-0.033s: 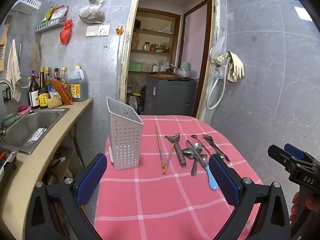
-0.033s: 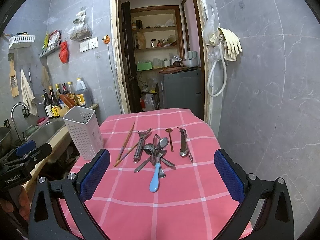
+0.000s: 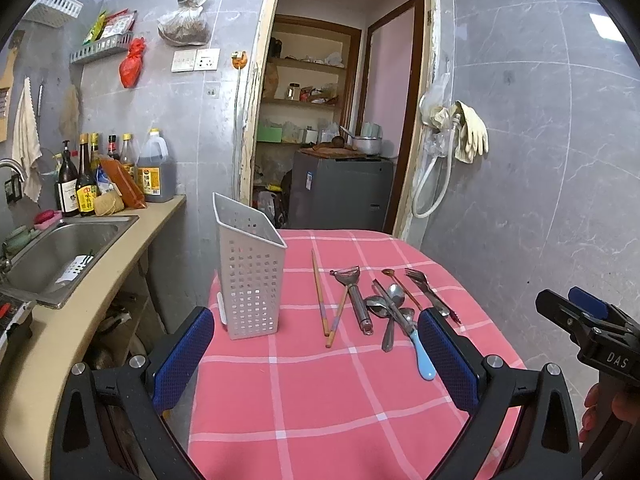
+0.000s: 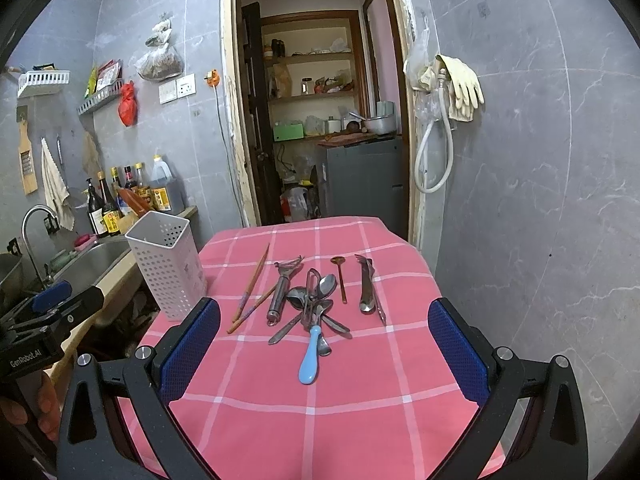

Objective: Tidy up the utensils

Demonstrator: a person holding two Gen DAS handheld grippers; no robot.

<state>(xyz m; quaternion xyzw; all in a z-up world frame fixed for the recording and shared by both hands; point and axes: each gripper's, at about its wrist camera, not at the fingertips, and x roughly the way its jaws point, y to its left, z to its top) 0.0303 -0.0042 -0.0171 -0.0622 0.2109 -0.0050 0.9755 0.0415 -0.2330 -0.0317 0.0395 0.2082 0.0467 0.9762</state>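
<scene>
both the left gripper (image 3: 316, 354) and right gripper (image 4: 324, 346) gape wide, holding nothing, above the worktop's (image 4: 280, 408) bare near edge; utensils (image 4: 316, 300) lie farther in, white holder (image 3: 248, 276) at left.

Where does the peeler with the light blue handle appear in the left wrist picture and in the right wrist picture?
Left wrist: blue-handled peeler lies right of centre, beside the inner pad of the right-hand finger, handle end nearest the camera.
Right wrist: blue-handled peeler lies near the centre, handle toward the camera, blade in the spoon pile.
Shared landmark: the white perforated holder stands left of the utensils in both.
</scene>
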